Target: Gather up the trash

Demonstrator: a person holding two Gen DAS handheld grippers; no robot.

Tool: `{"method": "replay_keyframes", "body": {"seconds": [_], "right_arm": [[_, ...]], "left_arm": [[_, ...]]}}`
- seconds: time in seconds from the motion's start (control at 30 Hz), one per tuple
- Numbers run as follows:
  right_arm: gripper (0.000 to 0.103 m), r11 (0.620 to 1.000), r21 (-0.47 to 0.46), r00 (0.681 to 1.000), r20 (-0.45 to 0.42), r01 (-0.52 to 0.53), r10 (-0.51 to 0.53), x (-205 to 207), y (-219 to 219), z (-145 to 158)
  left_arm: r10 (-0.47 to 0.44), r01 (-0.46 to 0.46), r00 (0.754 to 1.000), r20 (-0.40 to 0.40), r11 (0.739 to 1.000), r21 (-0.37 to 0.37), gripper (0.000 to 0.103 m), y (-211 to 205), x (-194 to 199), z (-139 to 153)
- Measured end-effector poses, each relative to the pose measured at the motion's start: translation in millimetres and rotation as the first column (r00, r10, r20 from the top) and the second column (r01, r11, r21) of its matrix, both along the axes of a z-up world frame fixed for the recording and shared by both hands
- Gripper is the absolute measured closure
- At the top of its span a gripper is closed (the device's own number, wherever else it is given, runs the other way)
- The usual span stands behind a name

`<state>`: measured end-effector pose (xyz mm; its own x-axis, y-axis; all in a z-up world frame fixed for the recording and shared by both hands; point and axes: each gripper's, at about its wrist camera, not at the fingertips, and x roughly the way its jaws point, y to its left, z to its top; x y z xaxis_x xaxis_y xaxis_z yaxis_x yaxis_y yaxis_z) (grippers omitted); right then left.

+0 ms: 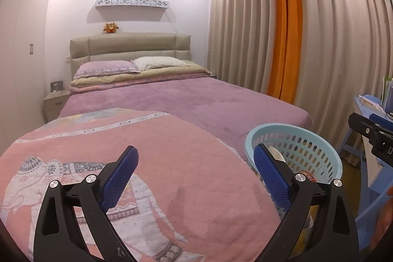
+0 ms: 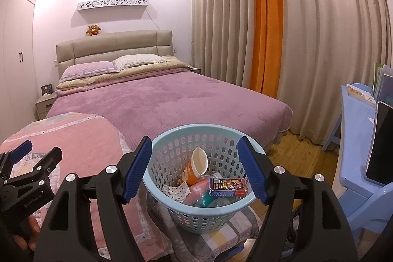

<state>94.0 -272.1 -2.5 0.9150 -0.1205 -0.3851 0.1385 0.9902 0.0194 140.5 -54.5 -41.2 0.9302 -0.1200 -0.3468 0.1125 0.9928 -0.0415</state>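
A light blue perforated basket point(image 2: 172, 203) stands on a checked cloth beside the bed. In it lie a paper cup point(image 2: 197, 162), a small printed box point(image 2: 227, 186), a crumpled dotted paper point(image 2: 175, 189) and pink wrappers. My right gripper point(image 2: 195, 139) hovers open just before the basket rim, with nothing between its blue pads. My left gripper point(image 1: 195, 147) is open and empty over a pink elephant blanket point(image 1: 159, 151). The basket point(image 1: 307, 151) shows to its right, partly hidden by the right finger. Each gripper appears at the edge of the other's view: the left gripper point(image 2: 39, 151), the right gripper point(image 1: 368, 124).
A bed with a purple cover point(image 2: 172, 102) and pillows fills the middle. Beige and orange curtains point(image 2: 265, 28) hang at the right. A blue child's desk point(image 2: 356, 119) with books and a dark phone point(image 2: 380, 144) stands at the far right on a wooden floor point(image 2: 302, 158). A nightstand point(image 2: 44, 104) is at the left.
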Motion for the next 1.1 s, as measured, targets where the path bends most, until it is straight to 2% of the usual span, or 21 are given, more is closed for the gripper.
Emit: {"method": "replay_keyframes", "body": {"seconds": [1.1], "right_arm": [[0.033, 1.000, 0.027, 1.000, -0.014, -0.003, 0.003, 1.4, 0.4, -3.2]], "left_arm": [[0.011, -0.012, 0.999, -0.033, 1.000, -0.022, 0.009, 6.1, 3.7, -1.8]]}}
